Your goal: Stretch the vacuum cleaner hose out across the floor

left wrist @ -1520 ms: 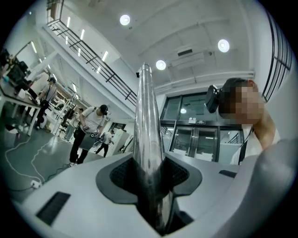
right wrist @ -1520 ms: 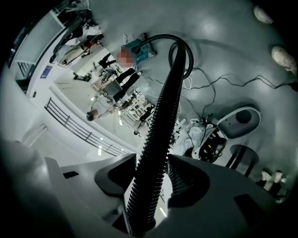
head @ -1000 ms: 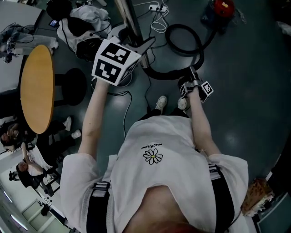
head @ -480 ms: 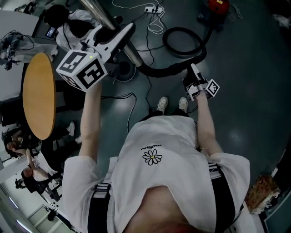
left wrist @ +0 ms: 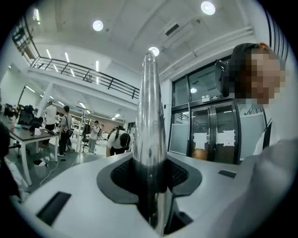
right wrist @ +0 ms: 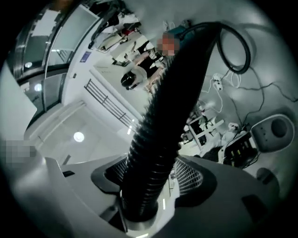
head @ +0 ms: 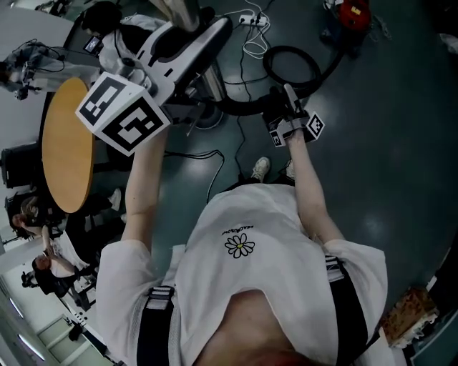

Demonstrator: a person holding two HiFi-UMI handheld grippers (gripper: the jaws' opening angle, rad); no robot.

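1. dark grey floor fills the head view. the black ribbed hose is held up off it at the person's end. farther out it curls in one loop over the floor and runs on to the red vacuum cleaner at the far edge of the view.
2. the right hand-held gripper pinches the hose. the ribs fill the gap and both pads lie against its sides. its jaws have just been opening a little, with the hose between them.
3. the left hand-held gripper is clamped on a shiny metal wand, which rises straight up between its pads. its jaws have just been closing on the wand.
4. in the head view the left hand-held gripper sits closer to the camera than the right one, and its marker cube looks large. the hose spans the gap between the two.
5. a white power strip with looped cables lies just beside the hose loop.
6. the person's shoes stand on the floor below the lifted hose.
7. a round table with a wooden top stands off to the left, well apart from the hose.
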